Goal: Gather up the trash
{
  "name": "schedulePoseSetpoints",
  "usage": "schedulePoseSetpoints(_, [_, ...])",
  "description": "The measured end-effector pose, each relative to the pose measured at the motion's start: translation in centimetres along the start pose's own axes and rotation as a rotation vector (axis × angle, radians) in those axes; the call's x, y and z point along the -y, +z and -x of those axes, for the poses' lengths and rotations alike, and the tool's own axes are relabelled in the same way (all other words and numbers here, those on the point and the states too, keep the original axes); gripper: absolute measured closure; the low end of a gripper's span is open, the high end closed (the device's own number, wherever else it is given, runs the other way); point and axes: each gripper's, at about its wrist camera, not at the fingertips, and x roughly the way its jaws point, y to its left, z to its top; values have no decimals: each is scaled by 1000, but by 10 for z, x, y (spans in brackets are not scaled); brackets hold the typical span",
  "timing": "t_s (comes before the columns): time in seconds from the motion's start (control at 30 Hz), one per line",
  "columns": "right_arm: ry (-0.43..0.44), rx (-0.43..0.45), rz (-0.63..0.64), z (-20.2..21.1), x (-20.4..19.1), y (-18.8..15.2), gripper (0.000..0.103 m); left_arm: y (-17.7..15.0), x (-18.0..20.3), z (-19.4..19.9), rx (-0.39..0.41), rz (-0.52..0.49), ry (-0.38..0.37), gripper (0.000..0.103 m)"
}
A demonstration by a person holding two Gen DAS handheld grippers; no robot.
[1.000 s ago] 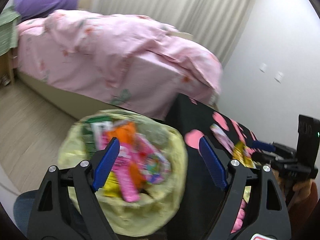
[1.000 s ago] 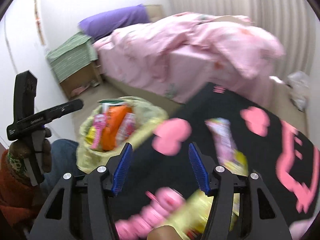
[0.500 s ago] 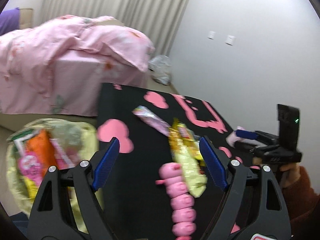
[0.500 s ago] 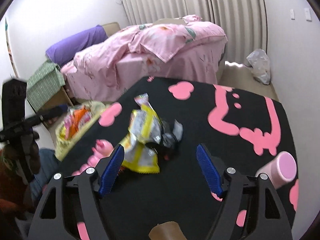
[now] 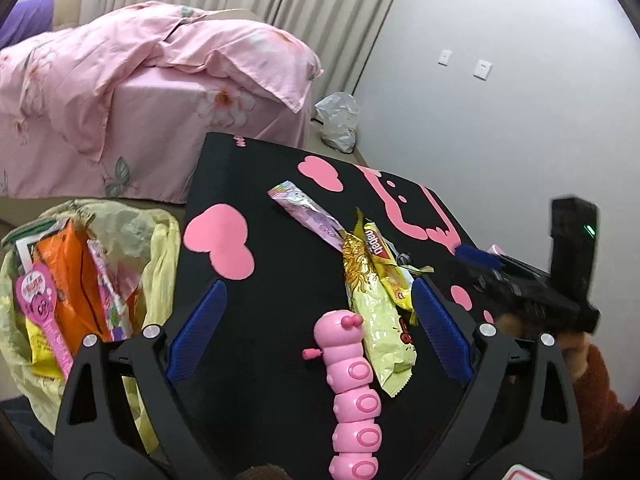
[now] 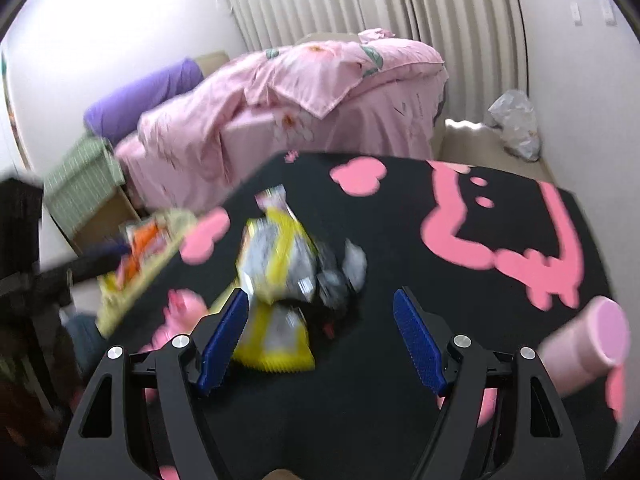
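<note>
A yellow snack wrapper (image 5: 376, 312) and a purple wrapper (image 5: 308, 212) lie on the black table with pink shapes (image 5: 280, 168). My left gripper (image 5: 318, 320) hovers over the yellow wrapper and a pink caterpillar toy (image 5: 352, 384); its jaws are opening, and the pads press on nothing. A yellow trash bag (image 5: 160, 240) full of wrappers hangs at the table's left edge. My right gripper (image 6: 320, 336) stands open above the table, just short of blurred yellow and silver wrappers (image 6: 276, 256) and a dark crumpled one (image 6: 336, 276). Its black body (image 5: 532, 292) shows at the right in the left wrist view.
A pink cup (image 6: 584, 336) lies on its side at the table's right. Beyond the table (image 6: 400, 208) is a bed with a pink duvet (image 5: 140, 80). A white plastic bag (image 5: 338, 120) sits on the floor by the wall, and a green box (image 6: 80, 176) stands beside the bed.
Both views have swung from the trash bag over to the wrappers on the table. Both grippers' jaws stand wider than a second ago and hold nothing.
</note>
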Motion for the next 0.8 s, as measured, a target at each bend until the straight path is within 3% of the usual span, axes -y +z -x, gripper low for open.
schedulePoseSetpoints(0.1, [-8, -27, -37, -30, 2, 19, 32, -1, -1, 4, 0, -1, 11, 14])
schedulePoseSetpoints(0.17, [-39, -119, -15, -59, 2, 23, 35, -2, -1, 7, -1, -17, 22, 14])
schedulePoseSetpoints(0.27, [-31, -210, -22, -74, 6, 14, 63, -3, -4, 10, -1, -21, 21, 14])
schedulePoseSetpoints(0.37, [-13, -203, -29, -61, 10, 4, 75, -6, -7, 5, -16, -5, -8, 14])
schedulePoseSetpoints(0.53, [-111, -175, 29, -23, 15, -21, 77, -12, 3, -8, -54, -17, -45, 14])
schedulePoseSetpoints(0.8, [-134, -83, -31, 33, 30, -53, 77, 1, 28, -24, -70, -100, -64, 14])
